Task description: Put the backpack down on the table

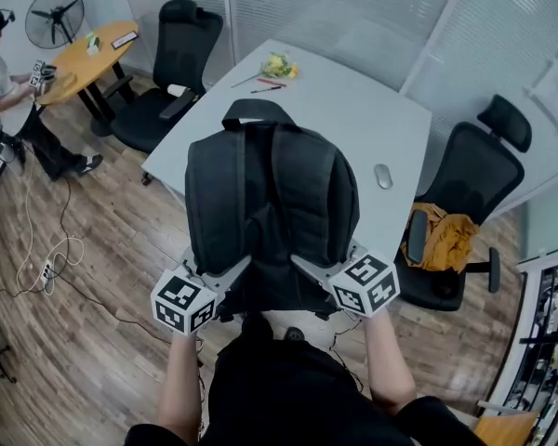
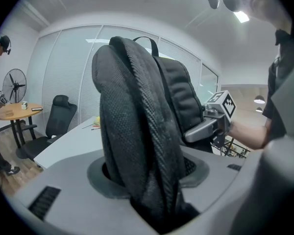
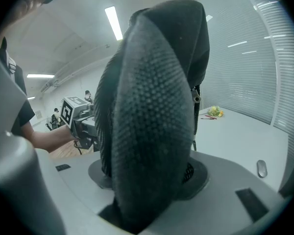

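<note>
Left gripper [image 1: 232, 271]: jaws partly closed and clamped on a padded mesh shoulder strap [image 2: 137, 146] of the backpack [image 1: 271, 203]. Right gripper [image 1: 309, 268]: jaws likewise clamped, on the other mesh strap [image 3: 147, 146]. Each gripper enters from the backpack's lower corner, on its own side.

The backpack, black, stands upright between the two grippers with its back panel towards the person and its top handle uppermost. It sits over the near edge of the white table [image 1: 353, 110]. Whether its base touches the tabletop cannot be told.

On the table beyond the backpack:
- a grey mouse [image 1: 383, 177] near the right edge
- a yellow bundle [image 1: 278, 65] and red pens [image 1: 268, 85] at the far end

Black office chairs stand at the far-left side [image 1: 167, 72] and the right side [image 1: 465, 203] of the table. The right one carries a mustard garment [image 1: 442, 235].

The floor [image 1: 93, 249] is wood plank with loose cables [image 1: 46, 258]. A round wooden table [image 1: 84, 59], a standing fan [image 1: 56, 15] and a seated person [image 1: 9, 91] occupy the far-left corner. Slatted blinds [image 1: 307, 7] line the far walls.
</note>
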